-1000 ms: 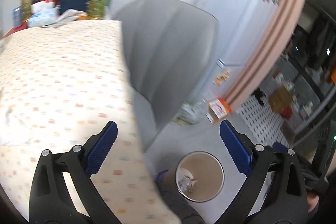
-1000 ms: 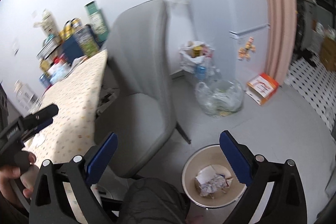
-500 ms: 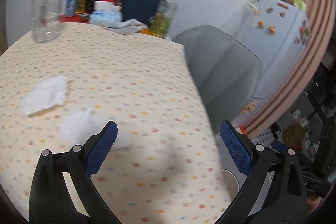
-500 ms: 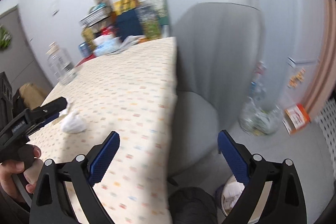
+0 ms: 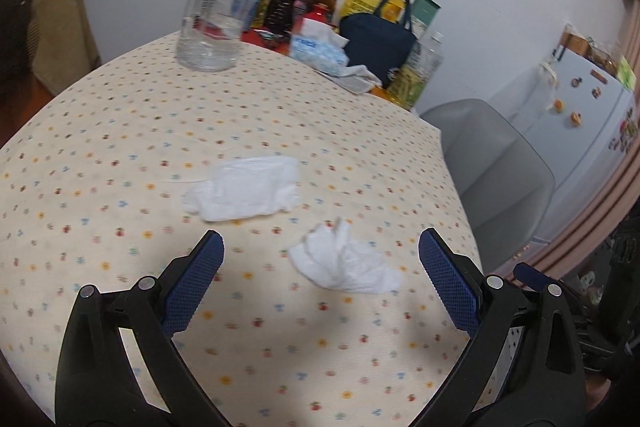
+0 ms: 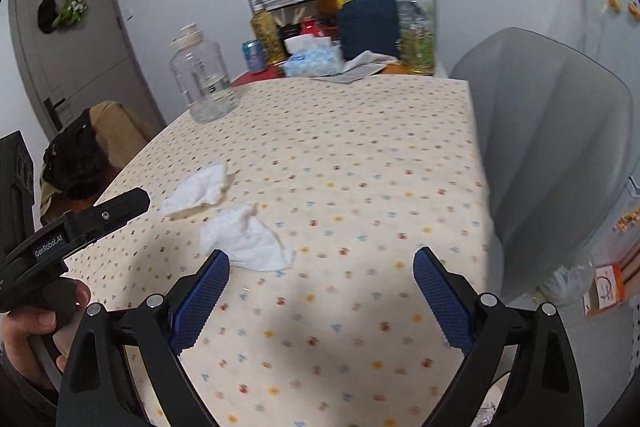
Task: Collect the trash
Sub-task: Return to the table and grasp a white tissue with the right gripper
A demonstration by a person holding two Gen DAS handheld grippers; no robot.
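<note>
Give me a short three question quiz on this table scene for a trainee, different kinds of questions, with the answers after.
1. True or false: both tissues lie loose on the table.
2. Which sits nearer the left tongs: A the crumpled tissue, B the flat tissue, C the clear jar?
3. Fill in: the right tongs stand open, holding ____.

Key: 1 true. 2 A. 3 nothing.
</note>
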